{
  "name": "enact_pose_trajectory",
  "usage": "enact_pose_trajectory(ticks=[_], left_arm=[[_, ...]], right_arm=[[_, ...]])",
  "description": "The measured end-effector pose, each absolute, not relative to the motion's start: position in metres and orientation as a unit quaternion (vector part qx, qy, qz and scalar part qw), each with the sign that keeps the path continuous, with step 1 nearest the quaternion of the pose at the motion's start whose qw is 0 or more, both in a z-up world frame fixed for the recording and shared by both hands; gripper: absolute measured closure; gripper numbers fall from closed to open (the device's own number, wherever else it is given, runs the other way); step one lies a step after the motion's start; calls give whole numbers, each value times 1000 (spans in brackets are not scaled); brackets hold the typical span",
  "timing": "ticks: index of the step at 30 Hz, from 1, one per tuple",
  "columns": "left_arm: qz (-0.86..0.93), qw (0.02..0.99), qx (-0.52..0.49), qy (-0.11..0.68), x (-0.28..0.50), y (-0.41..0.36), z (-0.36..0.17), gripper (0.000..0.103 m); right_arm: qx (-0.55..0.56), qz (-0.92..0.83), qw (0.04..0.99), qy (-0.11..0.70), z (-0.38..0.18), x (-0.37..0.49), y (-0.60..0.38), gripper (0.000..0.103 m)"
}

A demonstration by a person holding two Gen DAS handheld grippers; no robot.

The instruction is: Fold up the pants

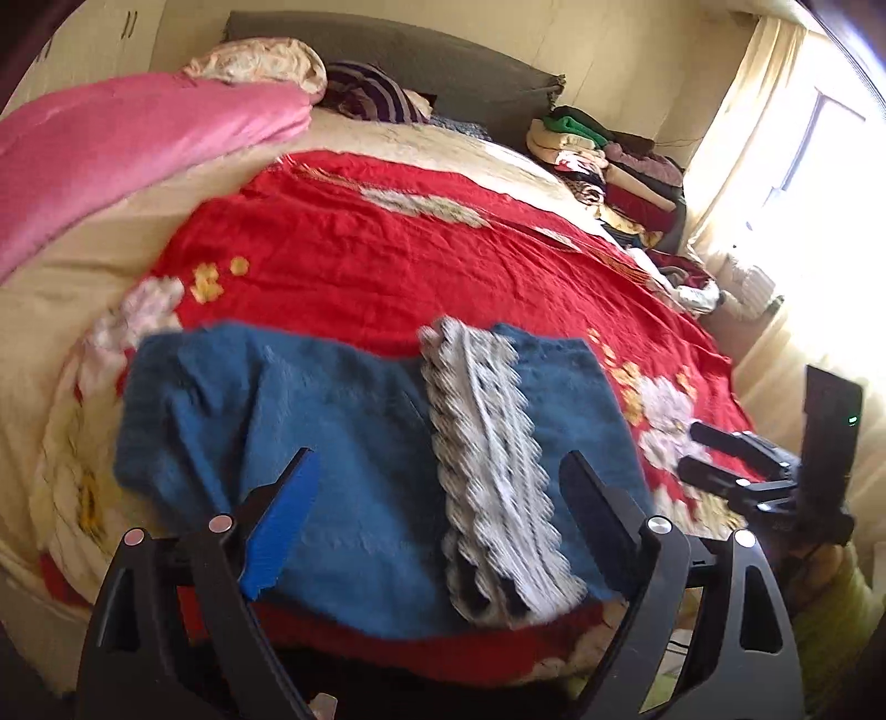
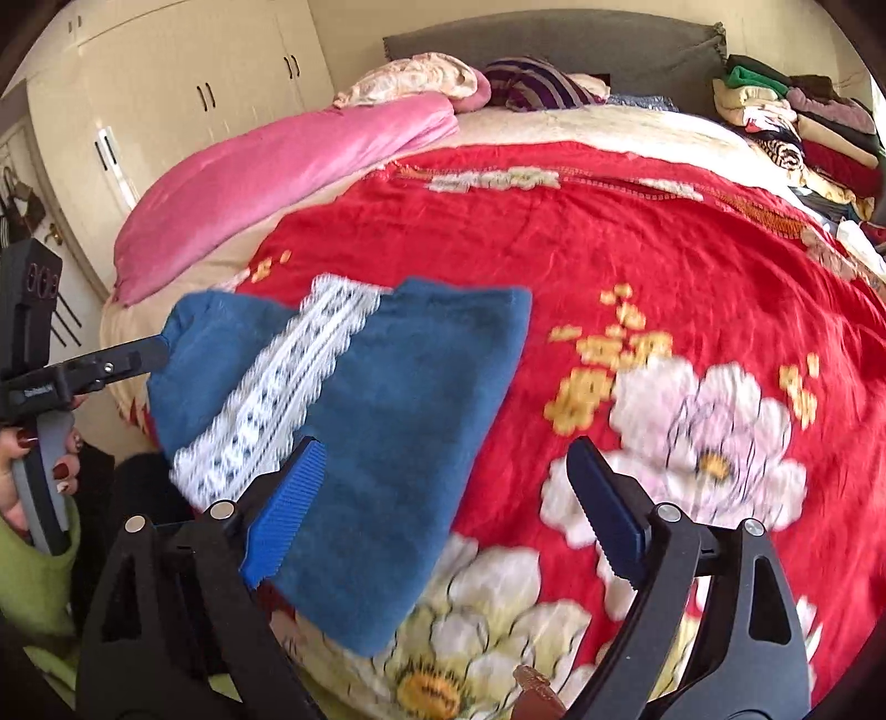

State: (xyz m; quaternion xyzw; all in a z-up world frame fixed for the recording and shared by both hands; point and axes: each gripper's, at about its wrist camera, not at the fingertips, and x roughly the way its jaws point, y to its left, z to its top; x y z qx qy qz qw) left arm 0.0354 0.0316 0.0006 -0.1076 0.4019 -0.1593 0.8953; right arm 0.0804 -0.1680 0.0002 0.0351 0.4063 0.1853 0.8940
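Folded blue pants (image 1: 343,443) rest flat on bed (image 1: 387,260); my left gripper (image 1: 437,498) and right gripper (image 2: 443,498) gape wide, empty, clear for inspecting the fold.

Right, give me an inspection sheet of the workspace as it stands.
Surface: bed under a red floral blanket.
Job's things: blue pants with a white lace stripe, folded, flat near the bed's front edge.
Clutter: pink quilt, pillows, clothes pile along the far side.
Grippers: left gripper and right gripper both open, holding nothing.
Cables: nothing seen.
Surroundings: wardrobe, headboard, curtained window.
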Motion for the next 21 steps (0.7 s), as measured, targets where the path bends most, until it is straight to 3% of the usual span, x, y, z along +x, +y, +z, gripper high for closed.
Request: enact_pose_trajectory(ticks=[11, 14, 17, 19, 20, 21], left_arm=[[-177, 871, -80, 451, 13, 5, -28, 16], [-174, 864, -81, 465, 14, 1, -39, 16], [-164, 863, -74, 473, 15, -3, -47, 19], [-162, 862, -69, 476, 16, -9, -50, 50], [-170, 858, -69, 480, 16, -12, -52, 77], [-174, 856, -64, 483, 16, -16, -55, 81]], right_arm=[[48, 208, 877, 430, -22, 52, -163, 21], [48, 222, 874, 430, -23, 50, -158, 33], [39, 236, 870, 430, -23, 48, -150, 35], [36, 238, 869, 432, -26, 49, -147, 35], [36, 237, 867, 437, -29, 49, -146, 35], [37, 235, 866, 439, -31, 49, -146, 35]])
